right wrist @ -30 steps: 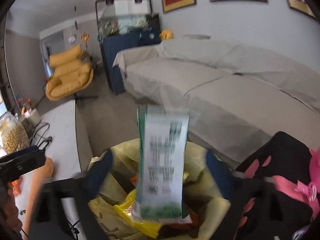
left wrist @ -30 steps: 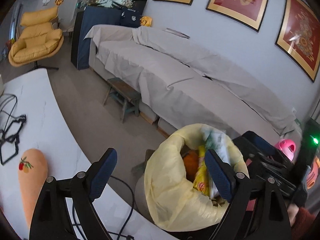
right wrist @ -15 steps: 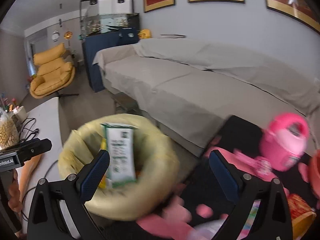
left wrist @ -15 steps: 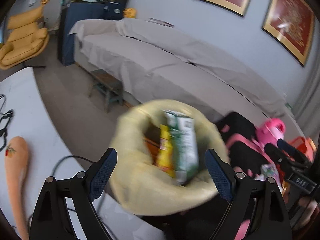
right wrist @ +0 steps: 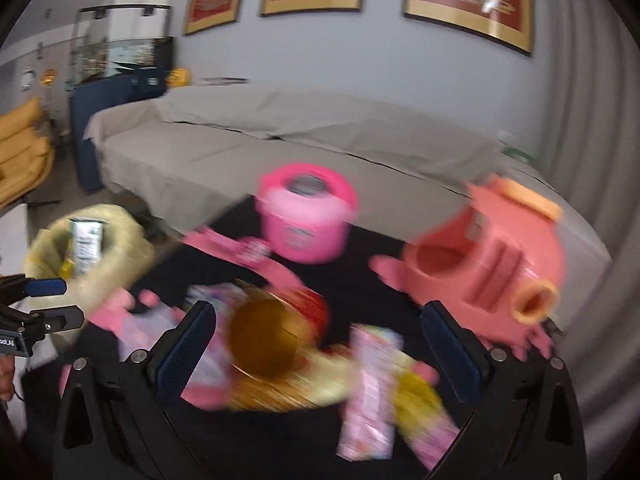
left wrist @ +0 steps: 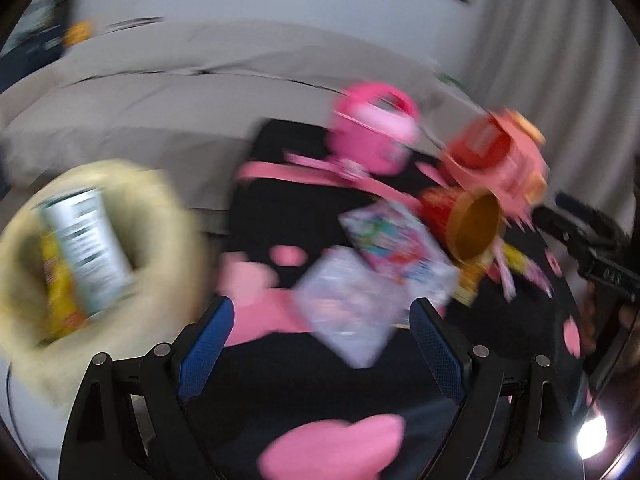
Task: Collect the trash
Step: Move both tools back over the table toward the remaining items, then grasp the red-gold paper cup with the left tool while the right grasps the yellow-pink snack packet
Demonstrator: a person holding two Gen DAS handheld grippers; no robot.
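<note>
1. Black cloth with pink blotches (left wrist: 320, 384) covers the surface under both my tools; everything on it is smeared by motion blur.
2. My left fingers (left wrist: 320, 344) stand wide apart with nothing between the blue pads. Just beyond them lies a pale, shiny wrapper (left wrist: 344, 304), and past that a colourful printed packet (left wrist: 396, 240) overlapping it.
3. Off to the left of my left fingers sits the yellow trash bag (left wrist: 168, 216), mouth open. A white-and-green carton (left wrist: 86, 248) stands tilted inside it against a yellow wrapper (left wrist: 58, 296).
4. Beyond my left fingers and to the right: a red-and-gold tub (left wrist: 468, 224) lying on its side with its open mouth toward me, a salmon-pink toy (left wrist: 504, 160) just behind it, and a bright pink pot-shaped toy (left wrist: 376, 132) further back toward the grey-covered sofa (left wrist: 160, 100).
5. My right fingers (right wrist: 320, 344) are also spread wide and hold nothing. Between them, on the cloth, the same tub (right wrist: 276, 336) lies with its gold mouth facing me; a pink striped packet (right wrist: 372, 392) and a yellow packet (right wrist: 420, 396) lie nearer the right pad.
6. From the right view the trash bag (right wrist: 120, 240) is well off to the left of my fingers, with the carton (right wrist: 86, 244) upright in it.
7. At the far left edge of the right view the other tool's blue pad shows, beside the bag.
8. I cannot read any print on the packets.
</note>
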